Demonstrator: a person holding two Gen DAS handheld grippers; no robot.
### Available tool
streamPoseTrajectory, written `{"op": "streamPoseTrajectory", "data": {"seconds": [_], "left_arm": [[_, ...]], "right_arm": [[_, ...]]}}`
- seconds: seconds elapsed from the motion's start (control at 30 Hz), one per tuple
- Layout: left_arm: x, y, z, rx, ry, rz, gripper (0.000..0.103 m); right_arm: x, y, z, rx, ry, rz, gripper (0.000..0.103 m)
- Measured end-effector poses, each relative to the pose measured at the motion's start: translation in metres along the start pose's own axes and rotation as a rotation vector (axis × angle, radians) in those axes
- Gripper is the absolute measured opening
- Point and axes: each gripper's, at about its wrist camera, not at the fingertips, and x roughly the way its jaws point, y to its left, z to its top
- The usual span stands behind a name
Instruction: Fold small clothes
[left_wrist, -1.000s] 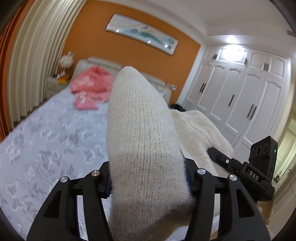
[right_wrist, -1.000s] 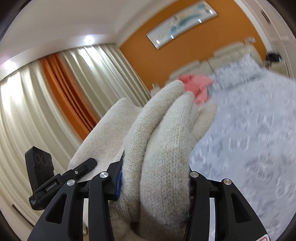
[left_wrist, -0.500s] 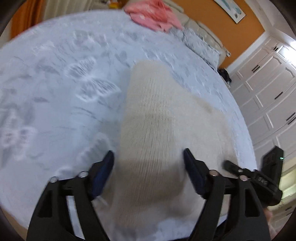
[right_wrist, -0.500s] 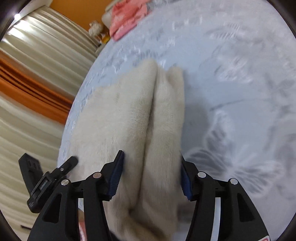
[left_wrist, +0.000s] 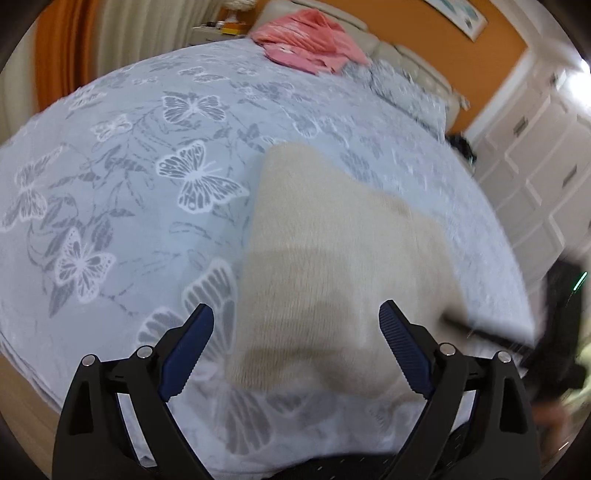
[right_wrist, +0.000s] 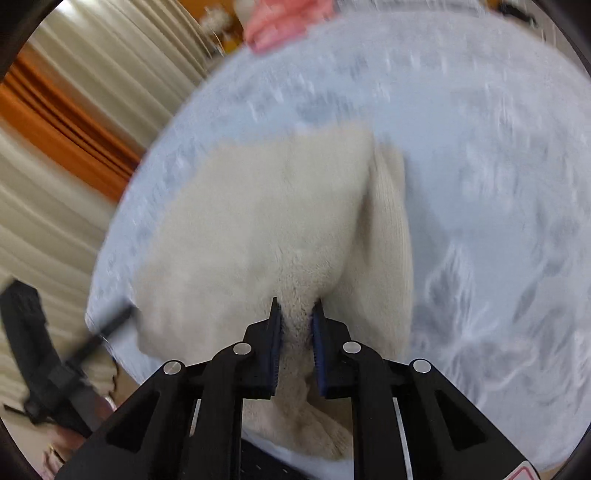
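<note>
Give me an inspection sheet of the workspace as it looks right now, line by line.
Surface: bed with pale blue butterfly-print cover.
Job's things: cream knit garment lying on the cover near its front edge.
Clutter: pink clothes heaped by the headboard.
Grippers: left gripper open, fingers either side of the cream knit; right gripper shut on a pinch of it.
Cables: nothing seen.
Surroundings: orange wall, beige curtains, white wardrobe doors.

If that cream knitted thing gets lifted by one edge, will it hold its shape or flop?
Probably flop: the cream knit bunches where the right gripper pinches it. It looks thick and fuzzy, so unlikely to slip. The open left gripper gives no support.
</note>
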Motion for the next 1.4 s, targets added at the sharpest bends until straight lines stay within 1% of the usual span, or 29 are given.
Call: {"op": "streamPoseTrajectory", "data": {"seconds": [0.03, 0.1, 0.13, 0.17, 0.2, 0.23, 0.3, 0.33, 0.37, 0.4, 0.47, 0.53, 0.63, 0.7, 0.73, 0.83, 1.0, 1.07, 1.13, 1.2, 1.27, 1.33, 1.4], "left_arm": [[0.000, -0.003, -0.003, 0.025, 0.008, 0.019, 0.089], [0.002, -0.008, -0.007, 0.056, 0.017, 0.042, 0.089], [0.002, -0.012, -0.009, 0.069, 0.021, 0.053, 0.089], [0.001, -0.015, -0.010, 0.081, 0.024, 0.062, 0.089], [-0.001, -0.019, -0.011, 0.092, 0.023, 0.071, 0.089], [-0.005, -0.022, -0.011, 0.099, 0.020, 0.075, 0.089], [-0.013, -0.027, -0.012, 0.114, 0.006, 0.089, 0.089], [-0.019, -0.030, -0.013, 0.129, -0.005, 0.101, 0.090], [-0.025, -0.032, -0.014, 0.145, -0.017, 0.121, 0.092], [-0.031, -0.034, -0.016, 0.155, -0.025, 0.139, 0.093], [-0.042, -0.037, -0.019, 0.170, -0.044, 0.161, 0.093], [-0.054, -0.039, -0.022, 0.162, -0.059, 0.173, 0.094], [-0.071, -0.045, -0.029, 0.160, -0.090, 0.184, 0.094], [-0.082, -0.051, -0.034, 0.175, -0.121, 0.203, 0.095], [-0.088, -0.055, -0.038, 0.187, -0.141, 0.215, 0.098], [-0.100, -0.065, -0.047, 0.206, -0.180, 0.235, 0.098], [-0.112, -0.078, -0.064, 0.230, -0.218, 0.263, 0.098], [-0.115, -0.081, -0.073, 0.243, -0.234, 0.272, 0.098], [-0.118, -0.084, -0.083, 0.237, -0.251, 0.274, 0.098], [-0.119, -0.086, -0.090, 0.223, -0.246, 0.261, 0.098], [-0.120, -0.088, -0.094, 0.223, -0.235, 0.259, 0.098], [-0.123, -0.091, -0.097, 0.227, -0.252, 0.263, 0.098], [-0.124, -0.093, -0.099, 0.236, -0.267, 0.271, 0.098]], "right_arm": [[-0.010, 0.006, 0.005, -0.026, -0.031, -0.011, 0.013], [-0.011, 0.009, 0.006, -0.049, -0.031, -0.037, 0.014], [0.002, 0.004, 0.004, -0.049, 0.016, -0.069, 0.016], [0.021, -0.004, -0.002, -0.048, 0.098, -0.098, 0.017], [0.034, -0.010, -0.006, -0.041, 0.138, -0.109, 0.016], [0.040, -0.017, -0.011, -0.019, 0.142, -0.104, 0.016], [0.020, -0.017, -0.013, 0.037, 0.075, -0.080, 0.019], [0.010, -0.014, -0.013, 0.050, 0.040, -0.082, 0.027], [-0.008, -0.009, -0.015, 0.056, -0.019, -0.100, 0.030], [-0.026, -0.003, -0.018, 0.042, -0.075, -0.113, 0.033], [-0.054, 0.004, -0.025, 0.008, -0.159, -0.139, 0.049], [-0.075, 0.011, -0.032, -0.022, -0.218, -0.177, 0.056], [-0.103, 0.009, -0.051, -0.059, -0.271, -0.233, 0.061], [-0.115, 0.000, -0.068, -0.069, -0.290, -0.255, 0.065], [-0.119, -0.004, -0.077, -0.063, -0.295, -0.262, 0.066], [-0.127, -0.007, -0.094, -0.059, -0.295, -0.278, 0.073], [-0.130, -0.005, -0.128, -0.145, -0.305, -0.346, 0.082], [-0.132, -0.005, -0.134, -0.149, -0.301, -0.348, 0.085], [-0.138, -0.003, -0.137, -0.153, -0.319, -0.341, 0.086], [-0.141, 0.000, -0.141, -0.164, -0.335, -0.346, 0.086], [-0.140, 0.002, -0.147, -0.168, -0.327, -0.347, 0.086], [-0.139, 0.003, -0.151, -0.164, -0.316, -0.349, 0.086], [-0.141, 0.001, -0.153, -0.153, -0.328, -0.354, 0.086]]}}
